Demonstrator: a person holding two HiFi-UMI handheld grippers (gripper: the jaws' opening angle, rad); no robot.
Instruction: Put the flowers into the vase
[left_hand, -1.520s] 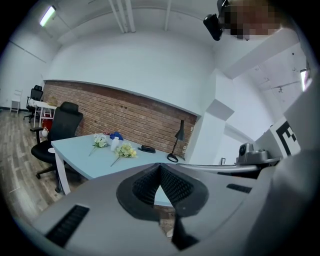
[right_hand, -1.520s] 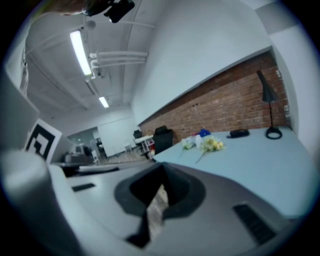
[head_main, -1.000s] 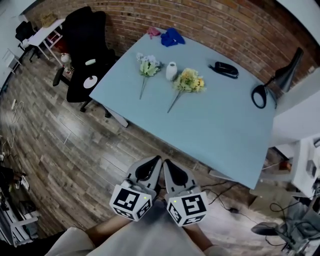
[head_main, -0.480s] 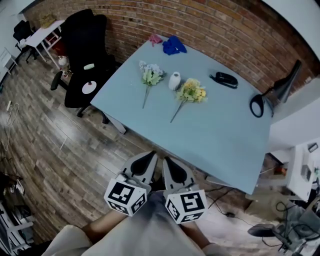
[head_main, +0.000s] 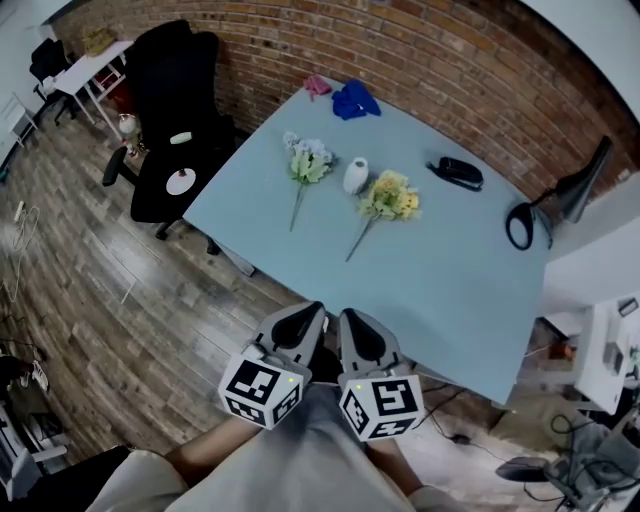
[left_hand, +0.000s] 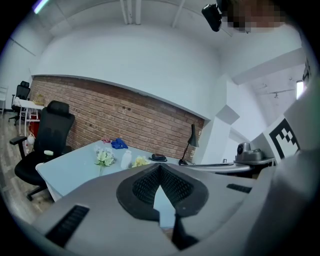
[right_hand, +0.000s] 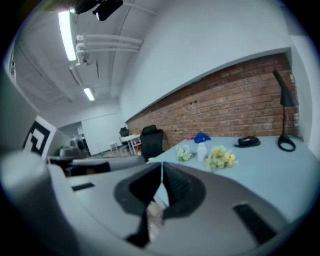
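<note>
A small white vase (head_main: 355, 175) stands upright on the pale blue table (head_main: 440, 270). A white-and-green flower bunch (head_main: 307, 163) lies to its left, stem toward me. To the vase's right lies a yellow bunch (head_main: 388, 199), also stem toward me. Both grippers hang side by side over the wooden floor, short of the table's near edge. My left gripper (head_main: 305, 322) is shut and empty; so is my right gripper (head_main: 352, 326). The left gripper view shows the vase (left_hand: 126, 159) and flowers (left_hand: 104, 157) far ahead; in the right gripper view the yellow bunch (right_hand: 220, 157) lies ahead.
A black office chair (head_main: 172, 110) stands at the table's left corner. On the table's far part are a blue cloth (head_main: 355, 99), a pink item (head_main: 317, 86), a black stapler (head_main: 461, 172) and a black desk lamp (head_main: 550, 208). A brick wall runs behind.
Both grippers, still shut, have come a little closer to the table's near edge together. The flowers and vase lie as before.
</note>
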